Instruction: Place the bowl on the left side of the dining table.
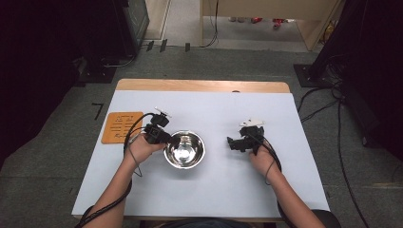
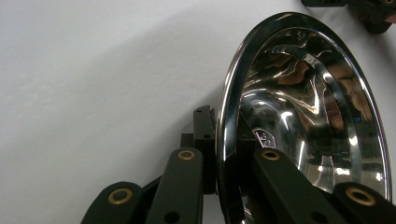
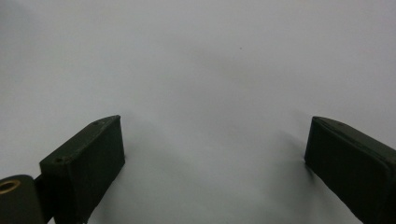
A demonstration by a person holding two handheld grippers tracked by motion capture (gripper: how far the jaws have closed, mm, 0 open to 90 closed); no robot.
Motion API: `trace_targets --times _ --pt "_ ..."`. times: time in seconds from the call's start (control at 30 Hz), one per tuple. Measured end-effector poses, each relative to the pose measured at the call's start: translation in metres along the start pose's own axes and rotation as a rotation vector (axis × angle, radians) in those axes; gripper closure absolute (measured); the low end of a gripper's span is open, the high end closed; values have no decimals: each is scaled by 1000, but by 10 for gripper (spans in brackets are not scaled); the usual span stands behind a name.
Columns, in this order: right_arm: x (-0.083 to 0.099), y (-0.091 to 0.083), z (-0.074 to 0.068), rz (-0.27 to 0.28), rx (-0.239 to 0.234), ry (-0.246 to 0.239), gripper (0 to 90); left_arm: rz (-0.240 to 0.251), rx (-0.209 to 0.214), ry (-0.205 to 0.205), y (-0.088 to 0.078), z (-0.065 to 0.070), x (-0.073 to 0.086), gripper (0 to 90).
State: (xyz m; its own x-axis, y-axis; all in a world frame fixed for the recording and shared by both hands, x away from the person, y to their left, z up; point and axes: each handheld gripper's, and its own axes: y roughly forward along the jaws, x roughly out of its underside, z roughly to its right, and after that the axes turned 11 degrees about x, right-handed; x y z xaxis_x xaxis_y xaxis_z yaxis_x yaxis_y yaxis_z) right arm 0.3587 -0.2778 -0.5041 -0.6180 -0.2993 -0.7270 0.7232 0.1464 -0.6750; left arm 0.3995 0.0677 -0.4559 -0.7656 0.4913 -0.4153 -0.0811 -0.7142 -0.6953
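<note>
Looking from the high view: your left gripper [image 1: 172, 141] sits at nine o'clock on the shiny round steel bowl [image 1: 185, 149], mid-table [image 1: 218, 190]. Left gripper view: jaws pinch the rim. Right gripper view: your right gripper [image 3: 215, 154] gapes wide, holding nothing.

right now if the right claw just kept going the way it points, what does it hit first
Probably the steel bowl. The open right claw points left across the white table cover, with bare cover between them, though its own view suggests a downward tilt, so it could meet the cover first.
</note>
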Motion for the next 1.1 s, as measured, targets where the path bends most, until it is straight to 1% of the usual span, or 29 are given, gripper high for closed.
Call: trace_targets --times 0.73,0.87,1.07,1.1 --pt "0 0 0 2 2 -2 46 30 -33 -43 -17 -16 4 866" --pt "0 0 0 3 4 -3 46 32 -38 -44 -19 -18 5 866" --pt "0 0 0 1 3 -1 46 43 -47 -57 -23 -21 6 866" --pt "0 0 0 1 3 -2 46 38 -51 -53 -24 -22 7 866"
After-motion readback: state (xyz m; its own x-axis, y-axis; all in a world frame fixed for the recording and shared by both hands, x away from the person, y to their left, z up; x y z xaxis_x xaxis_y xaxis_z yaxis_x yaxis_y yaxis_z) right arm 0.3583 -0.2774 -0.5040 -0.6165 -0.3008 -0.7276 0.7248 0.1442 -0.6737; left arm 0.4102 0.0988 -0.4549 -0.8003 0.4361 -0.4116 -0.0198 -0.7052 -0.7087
